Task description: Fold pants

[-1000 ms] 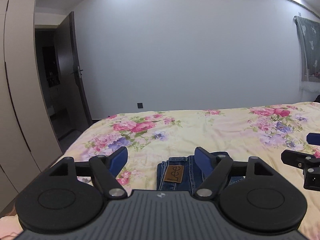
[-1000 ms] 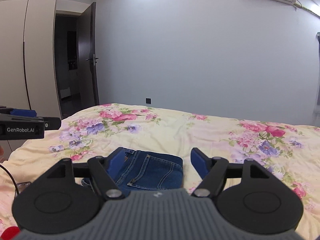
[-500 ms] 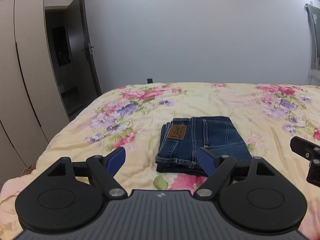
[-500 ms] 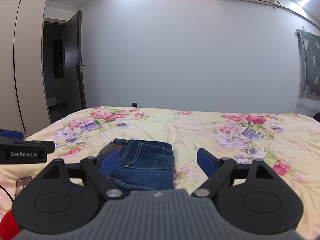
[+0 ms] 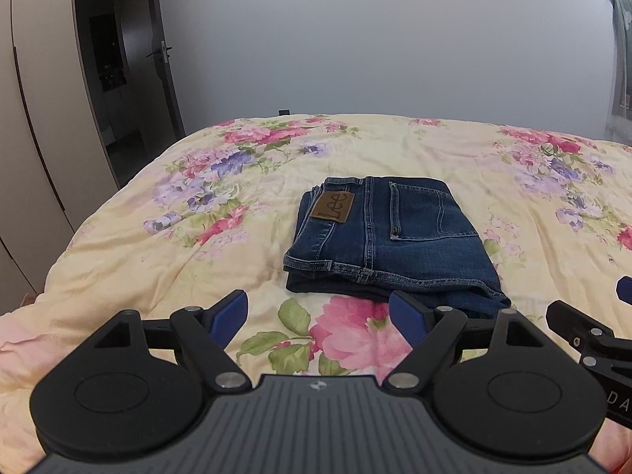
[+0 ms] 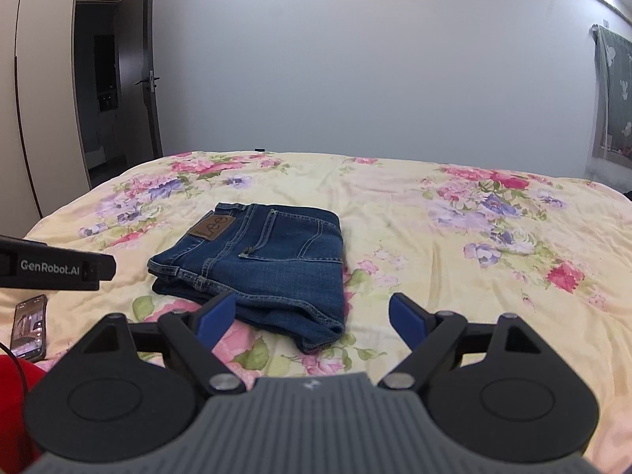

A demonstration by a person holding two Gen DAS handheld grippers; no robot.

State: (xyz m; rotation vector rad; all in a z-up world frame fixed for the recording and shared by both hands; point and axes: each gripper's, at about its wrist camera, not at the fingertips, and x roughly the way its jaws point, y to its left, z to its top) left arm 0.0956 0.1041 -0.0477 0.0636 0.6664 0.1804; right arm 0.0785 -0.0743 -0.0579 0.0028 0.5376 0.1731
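A pair of dark blue jeans (image 5: 387, 237) lies folded into a compact rectangle on the floral bedspread (image 5: 166, 245), brown leather label up; it also shows in the right wrist view (image 6: 260, 256). My left gripper (image 5: 318, 310) is open and empty, held back from the near edge of the jeans. My right gripper (image 6: 312, 312) is open and empty, just short of the jeans' near right corner. Part of the right gripper shows at the right edge of the left view (image 5: 592, 339).
A phone (image 6: 29, 326) lies on the bed at the left. The left gripper's body (image 6: 55, 264) reaches in from the left. A wardrobe (image 5: 35, 118) and an open dark doorway (image 5: 118, 71) stand left of the bed. A curtain (image 6: 612, 98) hangs at right.
Both grippers have pulled back and risen, tilting down, so the folded jeans now show whole in front of them. Both stayed open and empty.
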